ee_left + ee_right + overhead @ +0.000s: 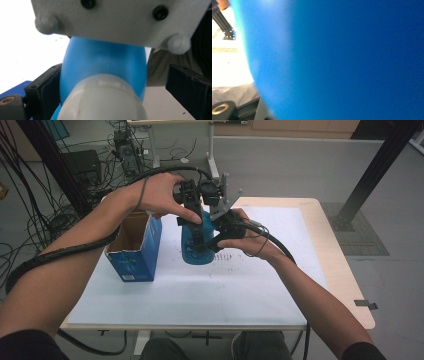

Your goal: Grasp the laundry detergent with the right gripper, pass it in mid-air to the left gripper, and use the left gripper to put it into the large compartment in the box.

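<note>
bottle [192, 245]: blue, capped | right tongs [212, 240]: clamping it | left tongs [110, 82]: apart around cap

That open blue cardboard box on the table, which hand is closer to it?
Left. The left hand hovers just above the box's right edge; the right hand is beyond the blue bottle.

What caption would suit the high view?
Two hand-held grippers meet on a blue bottle above the white table, beside an open blue box.

The open box [134, 247] crowds the blue bottle's [192, 245] left; the table [280, 285] right of it looks free.
</note>
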Action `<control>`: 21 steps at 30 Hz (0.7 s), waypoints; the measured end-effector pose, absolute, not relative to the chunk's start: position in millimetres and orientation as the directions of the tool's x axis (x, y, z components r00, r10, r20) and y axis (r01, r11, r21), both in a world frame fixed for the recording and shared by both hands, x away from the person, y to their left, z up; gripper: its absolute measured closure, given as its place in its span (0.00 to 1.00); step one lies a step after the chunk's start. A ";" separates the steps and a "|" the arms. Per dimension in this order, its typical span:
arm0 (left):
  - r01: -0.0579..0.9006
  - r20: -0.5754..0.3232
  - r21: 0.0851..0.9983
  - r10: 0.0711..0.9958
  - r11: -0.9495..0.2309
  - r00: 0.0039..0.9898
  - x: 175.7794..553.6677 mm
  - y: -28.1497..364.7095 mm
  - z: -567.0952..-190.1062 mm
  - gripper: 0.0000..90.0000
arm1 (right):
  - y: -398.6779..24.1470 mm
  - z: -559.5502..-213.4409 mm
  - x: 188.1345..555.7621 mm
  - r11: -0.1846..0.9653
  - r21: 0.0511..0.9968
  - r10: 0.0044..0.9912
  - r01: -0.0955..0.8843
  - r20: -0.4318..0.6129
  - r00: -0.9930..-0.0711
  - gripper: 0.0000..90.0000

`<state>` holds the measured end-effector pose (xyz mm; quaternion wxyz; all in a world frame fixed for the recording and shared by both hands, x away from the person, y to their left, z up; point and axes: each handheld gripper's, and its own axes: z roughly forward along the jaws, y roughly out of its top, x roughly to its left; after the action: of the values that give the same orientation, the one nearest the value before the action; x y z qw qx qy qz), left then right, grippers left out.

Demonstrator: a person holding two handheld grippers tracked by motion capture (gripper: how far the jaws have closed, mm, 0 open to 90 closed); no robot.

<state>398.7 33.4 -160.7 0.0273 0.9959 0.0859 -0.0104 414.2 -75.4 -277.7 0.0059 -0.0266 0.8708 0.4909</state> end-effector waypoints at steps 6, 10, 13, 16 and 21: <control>0.175 -0.023 0.050 0.174 -0.983 0.984 398.1 34.8 -160.6 0.07 | -76.8 -276.6 413.0 0.521 0.853 -0.038 -0.042 -0.026 -0.999 0.49; 0.173 -0.021 0.048 0.172 -0.984 0.985 397.2 34.6 -159.8 0.07 | -76.8 -275.9 413.0 0.523 0.851 -0.035 -0.041 -0.026 -0.999 0.49; 0.176 -0.016 0.049 0.175 -0.983 0.984 397.5 35.0 -158.4 0.07 | -76.8 -275.3 413.0 0.518 0.854 -0.036 -0.042 -0.028 -0.999 0.49; 0.175 -0.016 0.053 0.174 -0.983 0.985 397.7 35.1 -156.8 0.07 | -76.9 -275.1 413.9 0.514 0.857 -0.040 -0.049 -0.033 -0.999 0.49; 0.173 -0.014 0.058 0.173 -0.983 0.985 397.1 34.4 -156.4 0.07 | -78.8 -274.5 413.2 0.521 0.852 -0.030 -0.037 -0.025 -0.999 0.49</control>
<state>397.1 34.4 -156.4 0.0294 0.9958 0.0869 -0.0042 413.2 -78.8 -274.5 0.0034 -0.0194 0.8722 0.4888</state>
